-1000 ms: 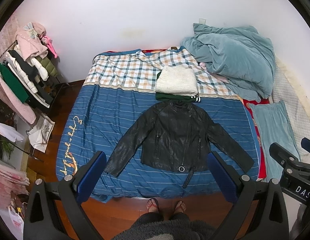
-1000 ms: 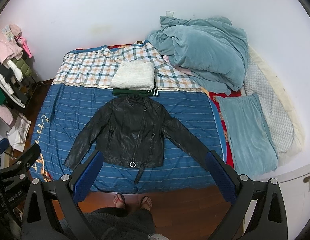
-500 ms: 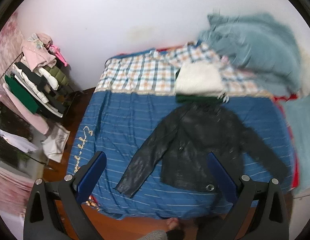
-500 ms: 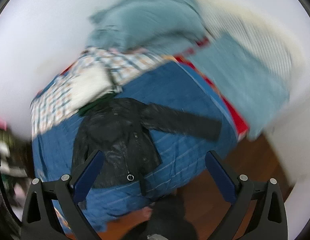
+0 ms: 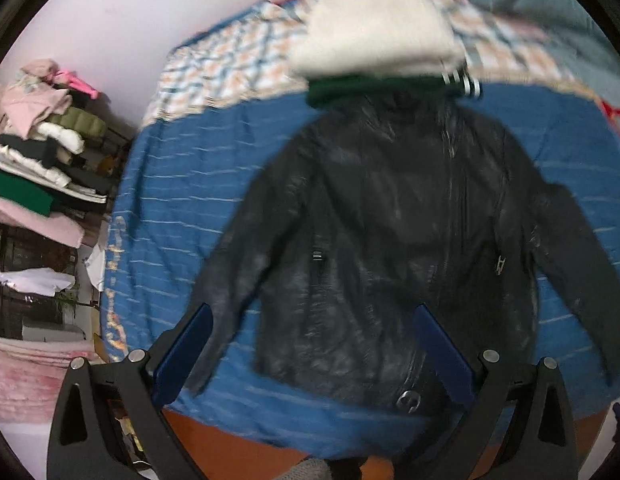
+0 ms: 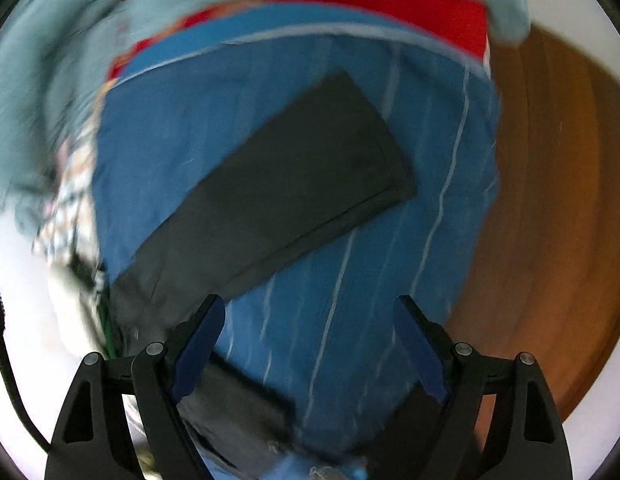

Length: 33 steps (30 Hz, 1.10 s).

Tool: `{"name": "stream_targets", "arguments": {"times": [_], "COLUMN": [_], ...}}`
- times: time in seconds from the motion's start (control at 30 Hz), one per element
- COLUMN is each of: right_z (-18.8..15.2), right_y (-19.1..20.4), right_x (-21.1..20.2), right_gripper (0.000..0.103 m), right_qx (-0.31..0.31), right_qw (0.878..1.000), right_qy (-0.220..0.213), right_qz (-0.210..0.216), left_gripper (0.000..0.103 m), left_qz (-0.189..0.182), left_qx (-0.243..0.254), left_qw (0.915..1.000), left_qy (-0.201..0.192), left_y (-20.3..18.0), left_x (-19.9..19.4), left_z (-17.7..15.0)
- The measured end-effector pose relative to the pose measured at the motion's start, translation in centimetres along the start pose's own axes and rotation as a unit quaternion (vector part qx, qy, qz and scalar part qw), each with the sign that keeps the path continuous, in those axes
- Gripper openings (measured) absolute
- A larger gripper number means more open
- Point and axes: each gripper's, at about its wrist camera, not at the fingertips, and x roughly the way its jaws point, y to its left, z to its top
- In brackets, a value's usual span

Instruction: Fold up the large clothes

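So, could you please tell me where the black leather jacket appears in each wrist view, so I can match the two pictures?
Left wrist: the black leather jacket fills the centre, spread flat, both sleeves out.
Right wrist: only one sleeve of the jacket shows clearly, running diagonally across the centre, cuff to the upper right.
Shared landmark: the blue striped bedspread under the jacket.
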Motion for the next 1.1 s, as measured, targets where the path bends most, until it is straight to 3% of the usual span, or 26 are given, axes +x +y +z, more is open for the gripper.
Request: {"name": "stream_targets", "arguments": {"times": [0.17,0.3,0.33,0.37,0.43,0.5,0.6,0.67,0.73,0.77,0.83,0.93,1.0,1.03,1.1], "right_z": [3.5,3.0,2.5,2.0,1.1,0.7,1.8,2.7,3.4,3.7,3.5,3.2,3.4,3.4,3.7], "right_y": [-3.6,-3.6,-3.3,-2.9,-2.3,-1.5,-1.3,-2.3,-2.5,-2.5,-1.8,-0.3,1.0,1.2,1.0], "right_x": [8.1,8.3,7.5,6.7,4.6,3.8,6.2,9.2,10.1,10.1,10.4,11.0,10.8,10.6,8.8], "right_gripper": [0.087,0.082,0.062,0.032,0.009,0.009,0.015,0.036,0.046,0.062,0.076,0.079,0.057,0.012,0.009], "right_qx": [0.091,0.122,0.117,0.102,0.064,0.031,0.003,0.032,0.049,0.058,0.082,0.082,0.073,0.066,0.07], "right_qw": [0.994,0.99,0.989,0.989,0.987,0.983,0.986,0.98,0.972,0.966,0.953,0.951,0.957,0.956,0.953], "right_qy": [0.013,-0.037,-0.056,-0.076,-0.119,-0.139,-0.117,-0.09,-0.093,-0.096,-0.113,-0.135,-0.149,-0.149,-0.158], "right_qz": [0.055,0.064,0.065,0.069,0.089,0.113,0.121,0.176,0.211,0.232,0.27,0.267,0.239,0.243,0.247], "left_gripper": [0.103,0.103,0.103,0.103,0.103,0.103,0.103,0.103,0.103,0.103,0.103,0.103,0.103,0.103,0.103], "left_qz": [0.009,0.0,-0.002,-0.004,-0.011,-0.021,-0.031,-0.034,-0.036,-0.04,-0.049,-0.054,-0.057,-0.059,-0.062], "left_qx": [0.026,0.027,0.029,0.029,0.028,0.029,0.034,0.033,0.028,0.025,0.02,0.023,0.021,0.021,0.019], "left_qw": [0.9989,0.998,0.9979,0.998,0.9983,0.9985,0.9984,0.9982,0.998,0.9978,0.9975,0.9975,0.9974,0.9974,0.9975], "left_qy": [0.038,0.058,0.058,0.056,0.049,0.042,0.034,0.037,0.045,0.047,0.047,0.04,0.037,0.035,0.027], "left_y": [-5.3,-8.3,-8.7,-9.2,-9.6,-9.7,-10.3,-10.3,-10.2,-10.0,-9.8,-9.8,-9.7,-9.6,-9.3], "left_x": [6.7,10.3,10.7,11.1,11.5,11.9,13.0,14.1,15.1,15.4,15.8,16.0,16.2,16.2,16.0], "left_z": [0.7,0.7,0.8,0.9,1.0,1.0,1.0,0.8,0.5,0.5,0.2,0.1,0.1,0.1,0.1]}}
